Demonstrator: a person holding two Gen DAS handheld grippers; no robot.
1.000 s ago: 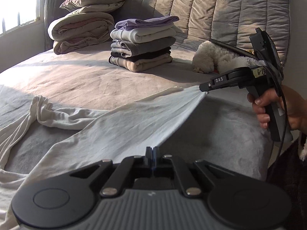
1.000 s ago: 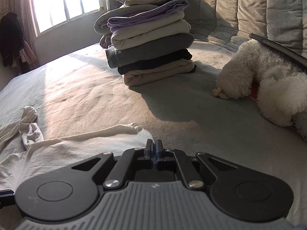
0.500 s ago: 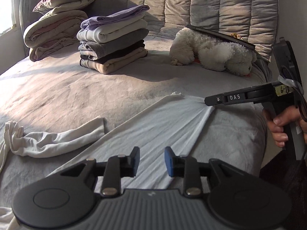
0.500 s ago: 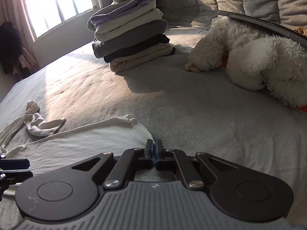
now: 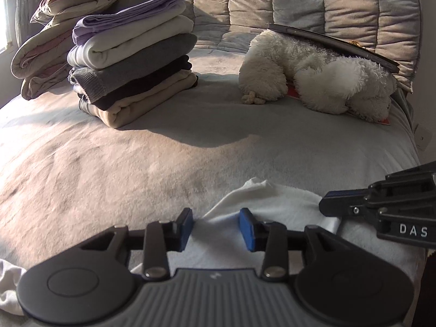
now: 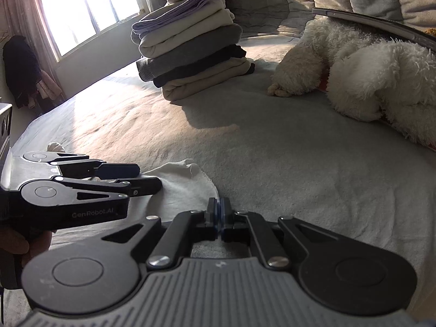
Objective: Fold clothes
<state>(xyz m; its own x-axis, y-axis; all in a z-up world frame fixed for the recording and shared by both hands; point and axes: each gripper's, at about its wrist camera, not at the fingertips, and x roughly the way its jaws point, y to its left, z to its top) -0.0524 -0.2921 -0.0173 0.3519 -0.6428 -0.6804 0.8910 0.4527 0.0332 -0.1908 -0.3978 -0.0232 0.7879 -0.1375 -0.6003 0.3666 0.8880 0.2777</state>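
On the grey bed (image 5: pixel 190 147), the left claw (image 5: pixel 216 227), jaws just opened and empty, hovers over a thin white cotton garment (image 5: pixel 275 201); the right claw (image 6: pixel 219 215) pinches its edge. Advice: smooth the fold flat before releasing.
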